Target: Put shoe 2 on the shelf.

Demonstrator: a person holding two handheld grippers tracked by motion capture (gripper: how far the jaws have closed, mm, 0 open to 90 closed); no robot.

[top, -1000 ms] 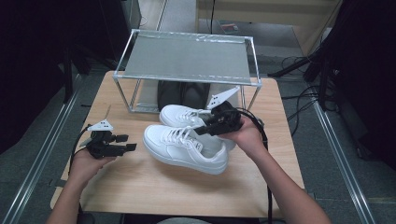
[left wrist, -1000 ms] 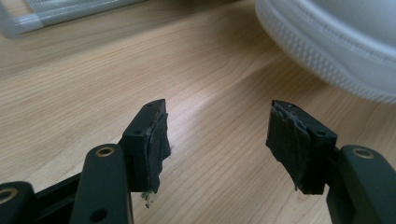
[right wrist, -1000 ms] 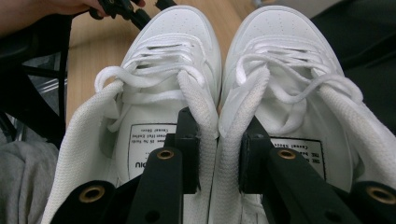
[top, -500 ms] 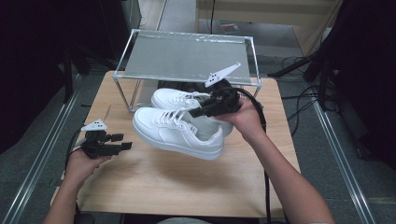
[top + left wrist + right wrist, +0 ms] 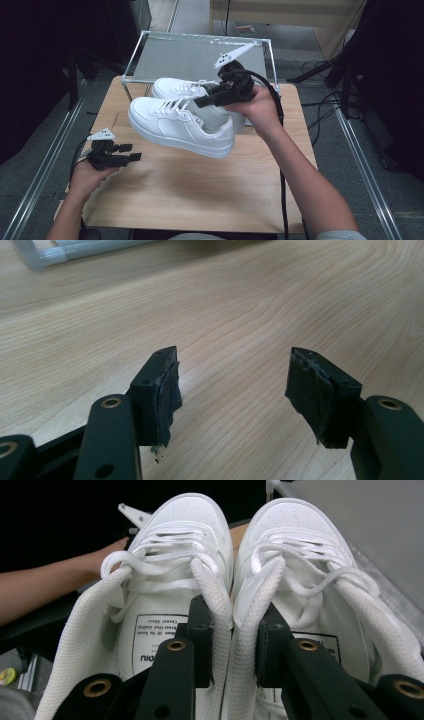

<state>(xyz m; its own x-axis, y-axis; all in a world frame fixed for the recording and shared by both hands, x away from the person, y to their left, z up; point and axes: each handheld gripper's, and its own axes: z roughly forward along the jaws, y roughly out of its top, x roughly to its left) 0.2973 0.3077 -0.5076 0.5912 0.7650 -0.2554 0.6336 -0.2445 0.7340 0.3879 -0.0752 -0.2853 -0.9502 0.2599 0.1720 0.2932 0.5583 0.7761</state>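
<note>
Two white sneakers [image 5: 182, 125] hang above the table's [image 5: 200, 200] centre, pinched by adjoining collars in the right gripper [image 5: 232, 645]; light, soft-walled, likely to swing. Left gripper [image 5: 232, 390], eight o'clock, spread, empty.

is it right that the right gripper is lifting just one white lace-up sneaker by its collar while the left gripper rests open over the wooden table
Not quite: the right gripper pinches the inner collars of both white lace-up sneakers, one jaw inside each shoe, as the right gripper view shows. The left gripper does rest open over the wooden table.
</note>
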